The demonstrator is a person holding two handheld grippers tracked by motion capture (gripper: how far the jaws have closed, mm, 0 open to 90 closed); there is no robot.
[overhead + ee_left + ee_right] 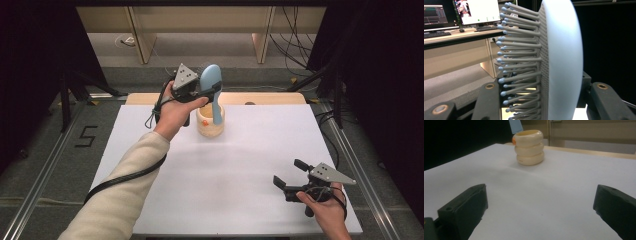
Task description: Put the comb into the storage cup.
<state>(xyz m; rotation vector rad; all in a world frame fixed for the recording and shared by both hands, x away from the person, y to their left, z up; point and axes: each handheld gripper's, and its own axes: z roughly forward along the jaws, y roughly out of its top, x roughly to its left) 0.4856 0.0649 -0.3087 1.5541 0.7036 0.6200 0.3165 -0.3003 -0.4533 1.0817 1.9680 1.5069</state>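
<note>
High view, sleeve: my left sleeve (117,195) sits nearest the lens, running up to the left hand-held gripper (202,95) at the far side of the surface (240,165).
High view, brush: the blue brush (212,82) stands handle-down in the cream cup (210,122), with the left hand-held gripper clamped on it just above the rim.
High view, right: the right hand-held gripper (289,177) rests low near the front right corner, jaws spread, nothing between them.
Left gripper view: the brush head (559,57) stands between the jaws, bristles (520,50) pointing left; the grip looks firm.
Right gripper view: the cup (529,147) stands well ahead between my open jaws, a sliver of blue handle above it.
Risk: I judge the cup could tip or drag if I move the brush sideways, since nothing steadies it.
Hidden: the handle's lower end inside the cup, and the small orange mark on the rim, I can't make out.
</note>
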